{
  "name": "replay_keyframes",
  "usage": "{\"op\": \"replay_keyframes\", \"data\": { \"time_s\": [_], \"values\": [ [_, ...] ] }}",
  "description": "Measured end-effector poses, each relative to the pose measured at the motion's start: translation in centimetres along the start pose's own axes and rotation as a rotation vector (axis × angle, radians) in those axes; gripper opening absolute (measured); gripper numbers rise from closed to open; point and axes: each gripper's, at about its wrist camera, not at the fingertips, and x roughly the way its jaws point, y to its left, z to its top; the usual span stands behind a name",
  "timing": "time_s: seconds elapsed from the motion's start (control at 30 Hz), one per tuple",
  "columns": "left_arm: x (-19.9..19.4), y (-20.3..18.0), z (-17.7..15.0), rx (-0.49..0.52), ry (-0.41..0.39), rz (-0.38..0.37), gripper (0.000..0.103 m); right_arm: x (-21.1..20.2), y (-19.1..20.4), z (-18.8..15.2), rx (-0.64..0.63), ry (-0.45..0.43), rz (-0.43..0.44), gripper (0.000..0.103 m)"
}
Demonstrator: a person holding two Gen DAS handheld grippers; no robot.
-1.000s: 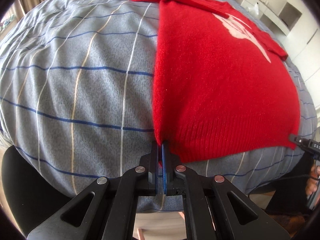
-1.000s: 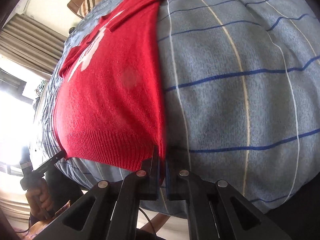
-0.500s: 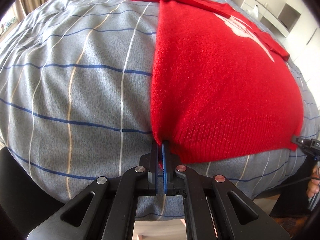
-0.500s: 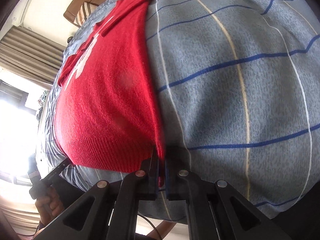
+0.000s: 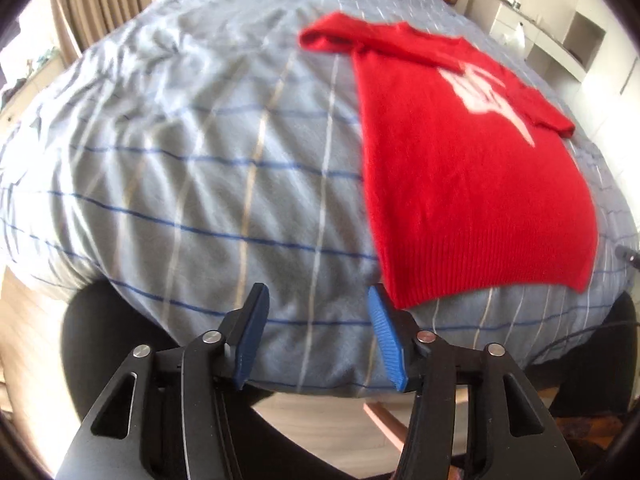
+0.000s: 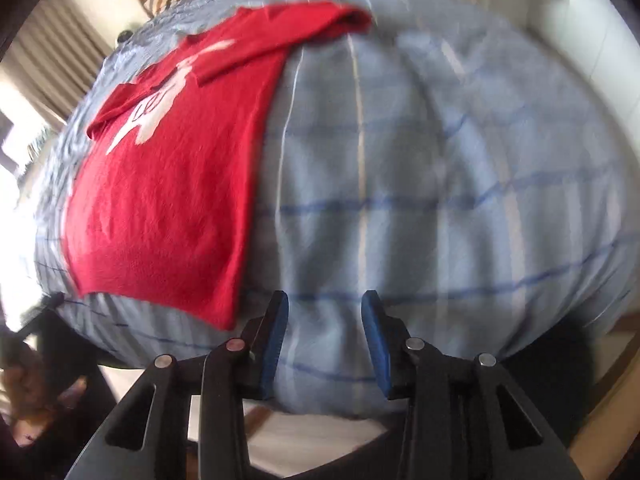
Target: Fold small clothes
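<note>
A red knit sweater (image 5: 468, 184) with a white pattern lies flat on the bed, its ribbed hem nearest me. It also shows in the right wrist view (image 6: 172, 184). My left gripper (image 5: 318, 300) is open and empty, just left of the hem's left corner and pulled back from it. My right gripper (image 6: 325, 304) is open and empty, just right of the hem's right corner. Both views are motion-blurred.
The bed has a grey-blue checked cover (image 5: 180, 184) and its near edge lies just in front of both grippers. White shelving (image 5: 560, 32) stands at the far right, curtains (image 5: 100, 4) at the far left. A dark chair (image 5: 104, 344) sits below the bed edge.
Both grippers let go of the sweater's hem corners, opened wide and drew back. The sweater now lies flat on the bed.
</note>
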Motion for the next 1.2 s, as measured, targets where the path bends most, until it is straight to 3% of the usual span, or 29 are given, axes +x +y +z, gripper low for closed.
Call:
{"op": "replay_keyframes", "data": {
  "time_s": [0.1,0.2,0.27,0.37,0.43,0.47,0.5,0.6,0.7,0.8,0.9,1.0,1.2],
  "values": [
    [-1.4,1.8,2.4,-0.083,-0.154,0.056,0.069,-1.3,2.5,6.1,-0.163,-0.155,-0.001,0.049],
    [-0.7,3.4,3.7,-0.195,-0.257,0.103,0.069,0.9,6.7,11.5,-0.343,-0.255,0.144,0.057],
    [0.3,4.0,3.4,-0.238,-0.292,0.154,0.069,3.9,9.1,14.4,-0.41,-0.253,0.257,0.057],
    [2.1,4.8,1.9,-0.249,-0.284,0.212,0.069,9.5,12.2,17.1,-0.484,-0.178,0.208,0.057],
    [3.3,5.5,2.3,-0.262,-0.207,0.225,0.069,12.7,12.5,17.8,-0.471,-0.121,0.171,0.052],
    [3.3,6.0,2.3,-0.28,-0.207,0.201,0.069,13.3,11.8,18.0,-0.441,-0.121,0.163,0.028],
    [3.2,6.4,2.3,-0.3,-0.214,0.192,0.069,13.0,10.5,18.5,-0.387,-0.147,0.159,0.008],
    [3.5,6.6,2.1,-0.322,-0.197,0.19,0.069,9.6,3.5,19.4,-0.167,-0.248,0.155,0.008],
    [3.9,6.4,2.2,-0.325,-0.185,0.182,0.069,6.2,-6.3,19.9,0.029,-0.311,0.028,0.008],
    [4.2,5.9,2.4,-0.311,-0.185,0.191,0.069,3.5,-16.5,18.8,0.211,-0.326,-0.101,0.008],
    [4.4,5.5,2.4,-0.295,-0.184,0.209,0.069,2.5,-23.4,17.1,0.305,-0.281,-0.172,0.008],
    [4.5,5.4,2.4,-0.29,-0.181,0.219,0.069,3.0,-27.1,14.9,0.391,-0.221,-0.155,0.008],
    [4.7,5.2,2.3,-0.272,-0.179,0.236,0.069,6.2,-27.5,11.6,0.463,-0.131,-0.104,0.008]
  ]
}}
